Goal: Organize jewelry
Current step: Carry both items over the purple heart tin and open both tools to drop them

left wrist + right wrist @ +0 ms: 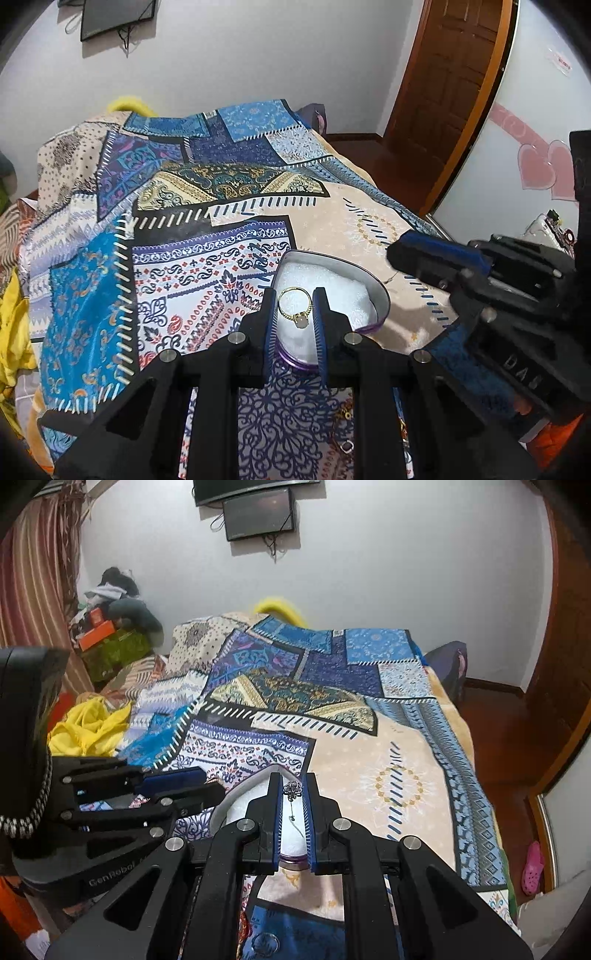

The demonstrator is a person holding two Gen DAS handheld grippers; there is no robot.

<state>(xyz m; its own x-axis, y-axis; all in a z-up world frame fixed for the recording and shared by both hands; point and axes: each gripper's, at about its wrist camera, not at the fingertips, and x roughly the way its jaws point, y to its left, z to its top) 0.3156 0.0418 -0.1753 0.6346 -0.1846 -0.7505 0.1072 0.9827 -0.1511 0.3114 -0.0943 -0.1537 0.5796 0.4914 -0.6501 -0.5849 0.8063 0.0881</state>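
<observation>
1. Left gripper clamps a gold ring over the heart-shaped box.
2. Right gripper pinches a silver earring over the same box, on the bedspread.

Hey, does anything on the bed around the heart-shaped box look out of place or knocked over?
Nothing looks spilled or damaged. The heart-shaped box sits upright on the patchwork bedspread. The left claw holds a gold ring over it; the right claw holds a silver earring. A few pieces lie loose nearby.

"GenRobot" on the left tongs
</observation>
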